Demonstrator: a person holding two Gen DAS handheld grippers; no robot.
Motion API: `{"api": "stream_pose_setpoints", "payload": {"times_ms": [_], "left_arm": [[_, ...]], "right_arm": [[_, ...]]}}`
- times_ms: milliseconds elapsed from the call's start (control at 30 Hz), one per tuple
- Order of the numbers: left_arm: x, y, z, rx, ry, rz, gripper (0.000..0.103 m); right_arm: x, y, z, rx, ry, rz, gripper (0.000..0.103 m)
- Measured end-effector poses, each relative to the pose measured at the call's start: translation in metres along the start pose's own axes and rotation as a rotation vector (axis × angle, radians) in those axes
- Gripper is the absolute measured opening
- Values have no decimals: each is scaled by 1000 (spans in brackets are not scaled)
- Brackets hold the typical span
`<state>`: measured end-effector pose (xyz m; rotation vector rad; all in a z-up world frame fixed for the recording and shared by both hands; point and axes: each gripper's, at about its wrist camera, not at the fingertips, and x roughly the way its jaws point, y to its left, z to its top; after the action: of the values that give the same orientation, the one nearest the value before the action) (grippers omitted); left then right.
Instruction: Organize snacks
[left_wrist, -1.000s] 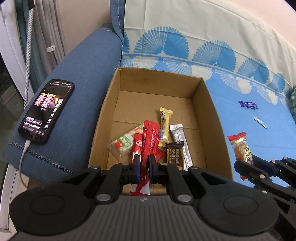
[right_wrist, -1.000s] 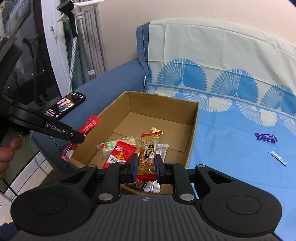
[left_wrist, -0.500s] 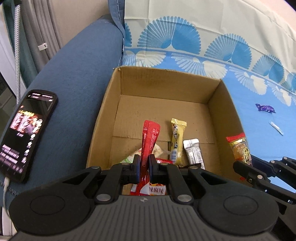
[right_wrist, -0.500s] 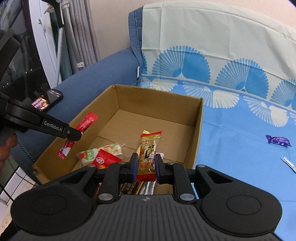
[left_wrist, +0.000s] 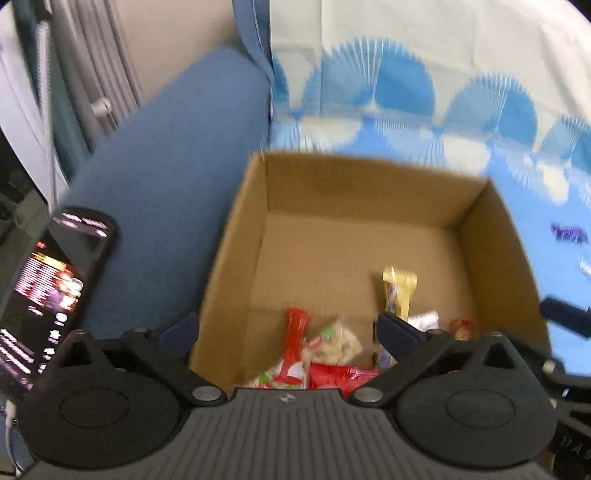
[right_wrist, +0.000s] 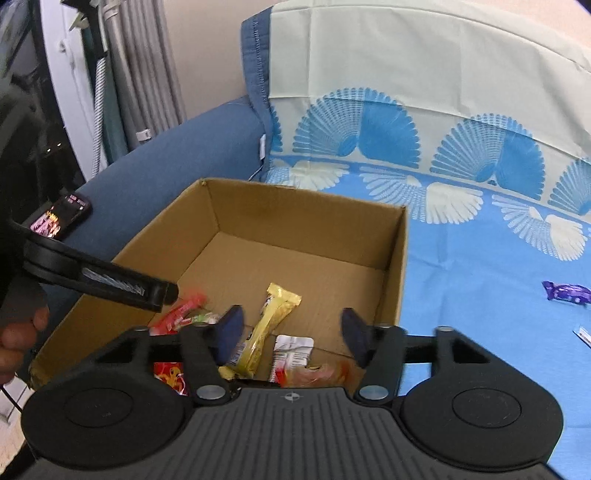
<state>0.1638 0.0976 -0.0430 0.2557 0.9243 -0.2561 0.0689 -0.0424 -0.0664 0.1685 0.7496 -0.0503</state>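
Snacks (right_wrist: 275, 321) loose in cardboard box (right_wrist: 400, 266), near end. L gripper (left_wrist: 286, 330) & R gripper (right_wrist: 291, 332): jaws opening, pinching nothing.

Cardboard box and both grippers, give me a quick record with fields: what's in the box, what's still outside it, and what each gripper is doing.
container: cardboard box on the blue patterned cover
in box: yellow snack bar, silver packet, long red packet, blurred red and green packets
still outside: purple candy on the cover
left gripper: jaws opening, nothing pressed between them
right gripper: jaws opening, blurred packet dropping below
nearby: phone lit on the sofa arm
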Motion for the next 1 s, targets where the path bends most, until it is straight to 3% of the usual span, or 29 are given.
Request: {"api": "stream_pose_setpoints", "payload": {"times_ms": [133,467,733,1000], "left_arm": [[-14,-2,-11,47,34,5,103],[-81,1,-78,22,124,9,103],[-140,-2,-116,24,78,21,103],[-176,-18,-142,60,28,25,103]], "right_arm": [[-19,3,-9,26,27,-8,84],[-105,28,-42,77,46,-1,96],[-171,46,-65,71,-40,-30,102],[-211,61,-90,43,-78,-37,102]]}}
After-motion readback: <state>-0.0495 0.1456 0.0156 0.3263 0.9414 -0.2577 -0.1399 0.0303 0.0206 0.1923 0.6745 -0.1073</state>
